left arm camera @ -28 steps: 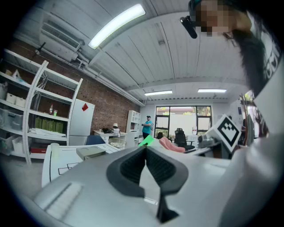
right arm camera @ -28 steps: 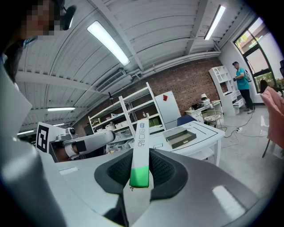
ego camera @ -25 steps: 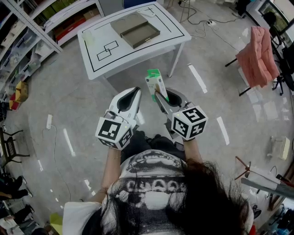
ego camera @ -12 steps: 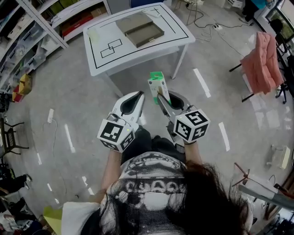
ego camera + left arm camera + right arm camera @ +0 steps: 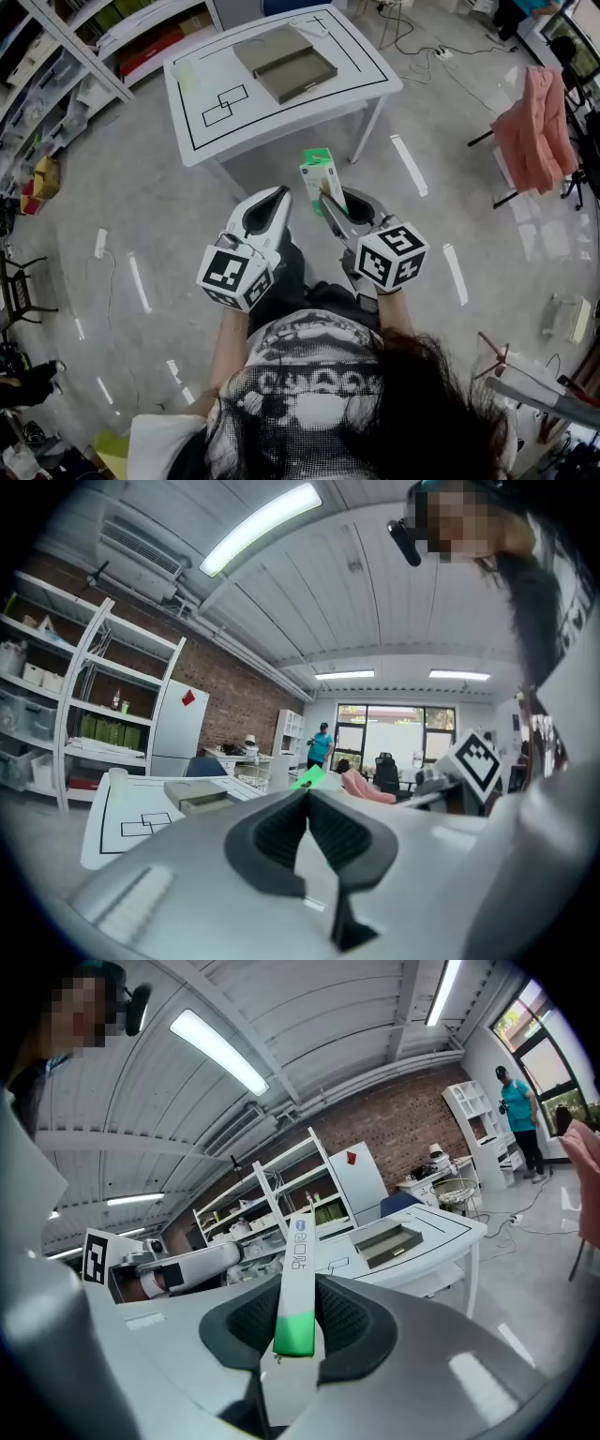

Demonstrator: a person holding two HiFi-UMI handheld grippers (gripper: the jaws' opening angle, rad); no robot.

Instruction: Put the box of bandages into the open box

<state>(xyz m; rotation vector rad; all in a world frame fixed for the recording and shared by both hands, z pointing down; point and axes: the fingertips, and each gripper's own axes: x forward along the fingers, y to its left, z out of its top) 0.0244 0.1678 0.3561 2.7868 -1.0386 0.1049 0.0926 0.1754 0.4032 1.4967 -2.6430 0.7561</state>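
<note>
Bandage box, slim white-and-green cardboard, pinched in the right gripper, needs a steady carry above the shallow grey open box; left gripper is pressed together, empty.

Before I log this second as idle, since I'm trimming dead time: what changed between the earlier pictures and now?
Almost nothing. The right gripper stays shut on the box of bandages, held upright, short of the white table. The left gripper stays shut and empty beside it. Nothing was taken or let go. The open box lies on the table as before; only the head view shifted slightly.
</note>
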